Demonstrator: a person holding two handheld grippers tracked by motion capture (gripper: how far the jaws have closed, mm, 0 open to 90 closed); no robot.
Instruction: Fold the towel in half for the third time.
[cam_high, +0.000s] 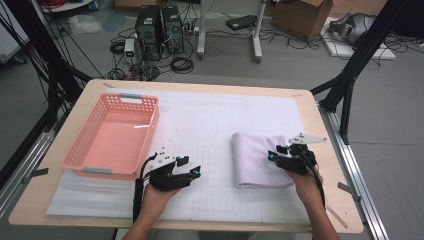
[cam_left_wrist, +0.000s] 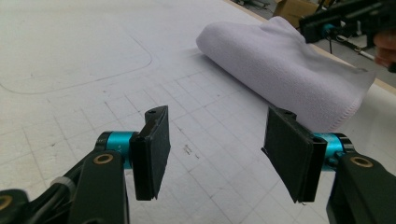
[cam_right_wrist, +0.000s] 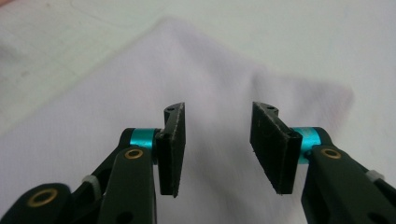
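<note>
The high view is evenly and softly lit from above, slightly low in sharpness, with a small streak of glare on the floor of the pink basket. Shadows on the table are faint. In the left gripper view the near pads are crisp and the white towel a little soft. The right gripper view is blurred across the towel, its background washed out.

No readable text, label, brand name, number or sign appears anywhere in these pictures. The white mat on the bench carries only a faint printed grid and a curved outline, without lettering. The cardboard box on the floor beyond is too small and blurred to read.
</note>
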